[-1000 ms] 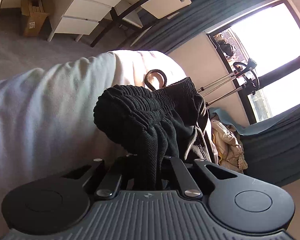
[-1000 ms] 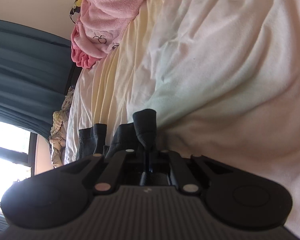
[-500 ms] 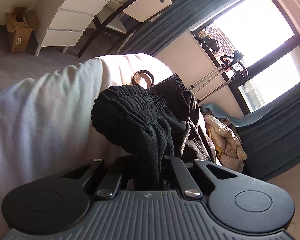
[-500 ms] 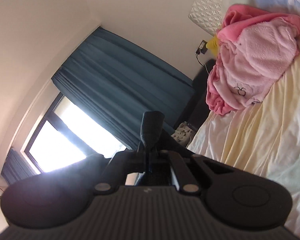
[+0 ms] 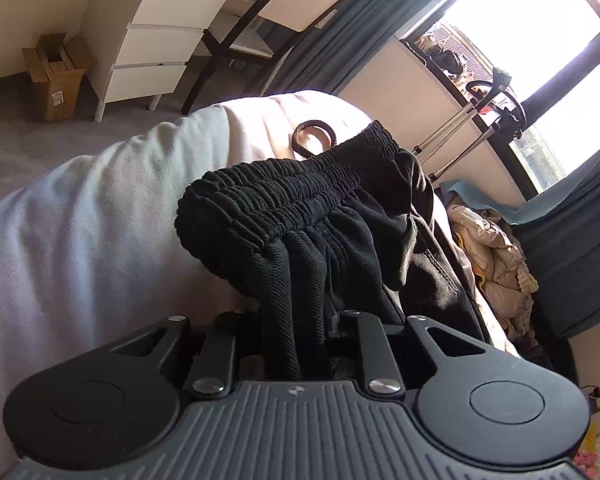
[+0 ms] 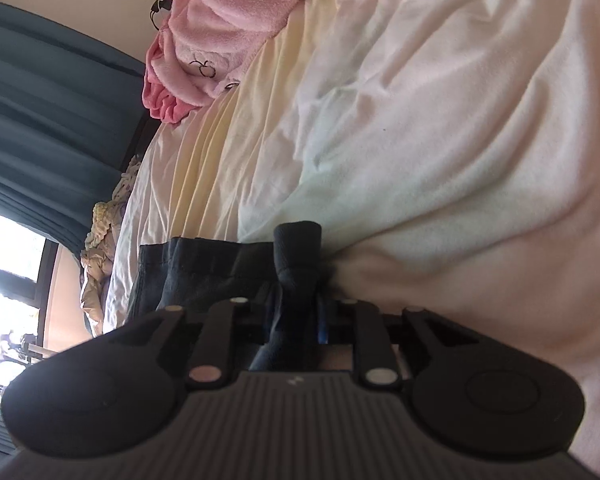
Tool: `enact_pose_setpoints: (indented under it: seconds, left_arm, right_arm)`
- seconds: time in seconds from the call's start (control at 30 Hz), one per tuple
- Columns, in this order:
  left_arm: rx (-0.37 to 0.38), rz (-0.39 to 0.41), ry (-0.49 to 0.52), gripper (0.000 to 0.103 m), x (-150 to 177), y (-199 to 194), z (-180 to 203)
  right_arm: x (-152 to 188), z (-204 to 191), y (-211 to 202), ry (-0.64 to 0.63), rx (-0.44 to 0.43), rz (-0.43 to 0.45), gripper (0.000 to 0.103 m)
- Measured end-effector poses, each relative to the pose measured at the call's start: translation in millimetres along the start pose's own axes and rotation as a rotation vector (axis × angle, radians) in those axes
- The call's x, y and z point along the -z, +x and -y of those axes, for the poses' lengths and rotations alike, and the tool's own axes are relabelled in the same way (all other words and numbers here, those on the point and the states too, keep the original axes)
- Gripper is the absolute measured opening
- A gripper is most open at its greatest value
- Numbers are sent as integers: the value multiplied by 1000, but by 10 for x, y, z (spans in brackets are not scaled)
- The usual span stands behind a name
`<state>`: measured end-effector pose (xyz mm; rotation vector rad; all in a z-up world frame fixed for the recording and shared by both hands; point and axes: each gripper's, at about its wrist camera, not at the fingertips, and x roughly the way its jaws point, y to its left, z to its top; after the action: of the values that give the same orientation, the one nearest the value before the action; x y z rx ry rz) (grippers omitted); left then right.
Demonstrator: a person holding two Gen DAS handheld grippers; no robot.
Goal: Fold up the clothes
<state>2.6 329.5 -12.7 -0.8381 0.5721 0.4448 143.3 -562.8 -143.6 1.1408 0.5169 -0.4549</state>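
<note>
While both grippers pinch the black ribbed-waistband cotton shorts [image 5: 300, 216] above the white rumpled bed [image 6: 440, 120], left gripper [image 5: 296, 340] and right gripper [image 6: 296, 280] hold thin bunches; tugging apart could slip fabric free.

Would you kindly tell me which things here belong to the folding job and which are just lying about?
Job: black shorts, left gripper, right gripper, bed.
Lying about: hair tie, pink blanket, cardboard box, drawers.
</note>
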Motion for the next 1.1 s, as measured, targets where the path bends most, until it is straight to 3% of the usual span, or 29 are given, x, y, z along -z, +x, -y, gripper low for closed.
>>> enact_pose_setpoints:
  seconds: [0.03,0.1,0.17,0.23,0.3,0.43,0.63,0.87,1.1]
  left_arm:
    - [-9,-1,25,54,10,-38,27]
    - [-63,32,110,59,48,-148,132]
    - [-96,69,201,65,80,-250,276]
    - [-100,116,290,70,117,-360,446]
    - [-92,165,352,80,159,-458,620]
    - [-12,249,461,88,300,-583,1002]
    - [109,253,565,92,705,-428,1607]
    - [231,183,720,92,1301,-53,2196]
    - [304,173,776,92,1757,240,2557]
  right_arm:
    - [4,-20,-44,-28,8,16,38]
    - [-10,-64,-120,-82,72,68,40]
    - [-28,-115,-228,-133,107,149,55]
    - [-49,-184,-302,-211,134,217,60]
    - [-58,-272,-334,-301,139,257,60]
    - [4,-473,-421,-445,109,305,60]
    - [269,-883,-657,-687,34,367,60]
    - [690,-1220,-884,-796,-154,313,60]
    - [1144,-1482,-914,-930,-286,290,60]
